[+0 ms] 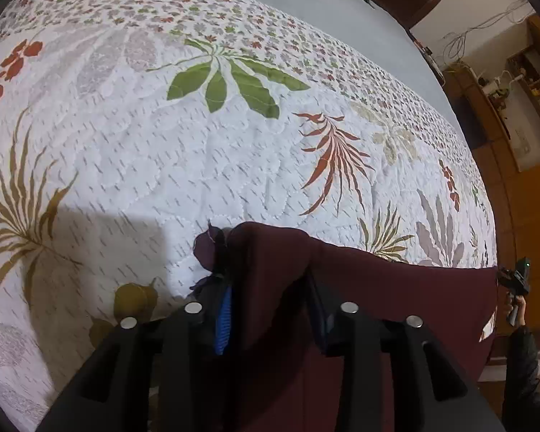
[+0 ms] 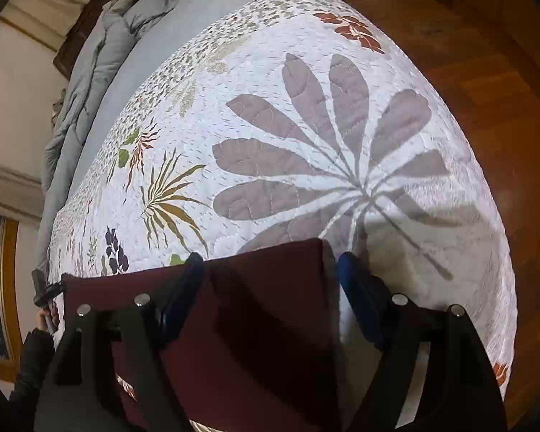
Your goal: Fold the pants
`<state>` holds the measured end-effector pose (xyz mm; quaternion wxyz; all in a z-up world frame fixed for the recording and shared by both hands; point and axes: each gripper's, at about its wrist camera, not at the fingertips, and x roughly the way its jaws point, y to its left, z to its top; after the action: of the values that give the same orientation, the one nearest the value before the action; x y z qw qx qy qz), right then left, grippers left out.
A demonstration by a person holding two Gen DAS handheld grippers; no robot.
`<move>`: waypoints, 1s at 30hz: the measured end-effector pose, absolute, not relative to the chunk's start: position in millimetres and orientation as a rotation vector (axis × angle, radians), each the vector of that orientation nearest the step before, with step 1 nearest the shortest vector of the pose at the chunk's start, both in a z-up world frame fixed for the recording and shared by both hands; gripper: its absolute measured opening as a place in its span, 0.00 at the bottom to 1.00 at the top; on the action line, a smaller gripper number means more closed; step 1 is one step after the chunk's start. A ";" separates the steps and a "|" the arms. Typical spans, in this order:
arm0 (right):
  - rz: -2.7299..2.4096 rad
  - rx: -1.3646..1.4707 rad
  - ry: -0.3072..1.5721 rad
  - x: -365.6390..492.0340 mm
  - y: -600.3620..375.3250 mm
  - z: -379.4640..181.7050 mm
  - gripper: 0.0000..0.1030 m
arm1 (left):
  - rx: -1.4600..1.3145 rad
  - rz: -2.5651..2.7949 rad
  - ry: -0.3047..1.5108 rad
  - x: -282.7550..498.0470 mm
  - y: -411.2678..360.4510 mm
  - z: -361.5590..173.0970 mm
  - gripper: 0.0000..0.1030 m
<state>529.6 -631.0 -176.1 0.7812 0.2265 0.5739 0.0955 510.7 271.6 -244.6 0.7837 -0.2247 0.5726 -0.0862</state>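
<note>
Your left gripper (image 1: 270, 309) pinches a bunched fold of the maroon pants (image 1: 396, 288) between its pads. Your right gripper (image 2: 270, 288) stands wide, its fingers (image 2: 356, 288) apart over the garment's corner, clamping nothing. The pants lie along the near edge of the leaf-print quilt (image 2: 306, 144) on the bed
</note>
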 end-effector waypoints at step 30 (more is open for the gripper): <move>0.220 0.413 1.055 450.6 -620.2 -54.0 0.22 | -0.506 -0.141 1.004 454.3 269.0 -133.9 0.15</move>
<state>450.6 -620.2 -54.0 0.8381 0.1950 0.4987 0.1039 454.3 269.0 -133.9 0.8437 -0.2397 0.4757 -0.0669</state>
